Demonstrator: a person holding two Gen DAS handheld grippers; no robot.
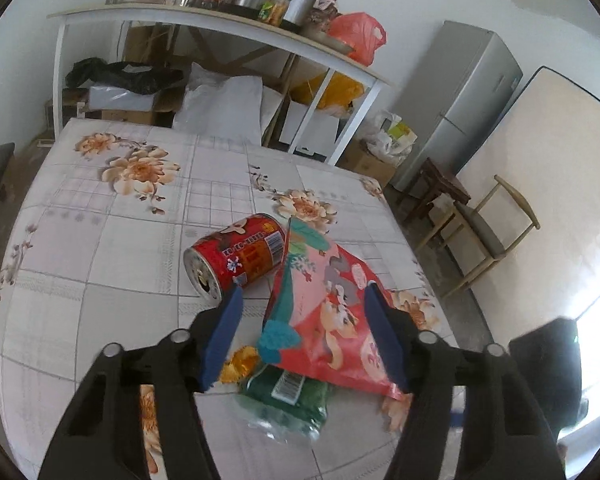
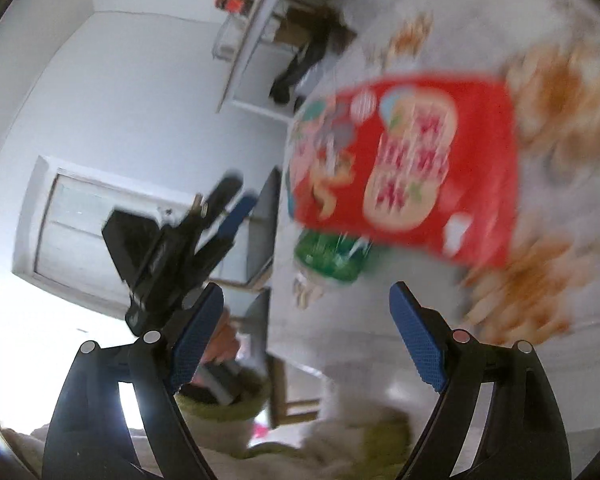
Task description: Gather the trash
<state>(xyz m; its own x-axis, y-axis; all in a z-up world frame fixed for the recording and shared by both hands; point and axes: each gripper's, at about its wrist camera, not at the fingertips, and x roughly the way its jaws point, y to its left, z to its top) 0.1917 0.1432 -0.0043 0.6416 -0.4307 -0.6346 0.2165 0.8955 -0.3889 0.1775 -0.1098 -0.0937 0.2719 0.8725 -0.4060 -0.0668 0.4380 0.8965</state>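
On the table (image 1: pixel 100 240) the red bag (image 1: pixel 332 304) looks light and crinkly, so pinch an edge. The can (image 1: pixel 236 258) beside it is stiff and rolls, so grab its sides. The green bottle (image 1: pixel 288 404) under the bag looks crushable. Left gripper (image 1: pixel 304 336) sits half open over the bag, and right gripper (image 2: pixel 308 340) is wide open; both are empty.

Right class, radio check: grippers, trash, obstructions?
Left gripper open over red snack bag. Right gripper open, empty. Red can on its side; crushed green bottle under bag. Nothing blocking.
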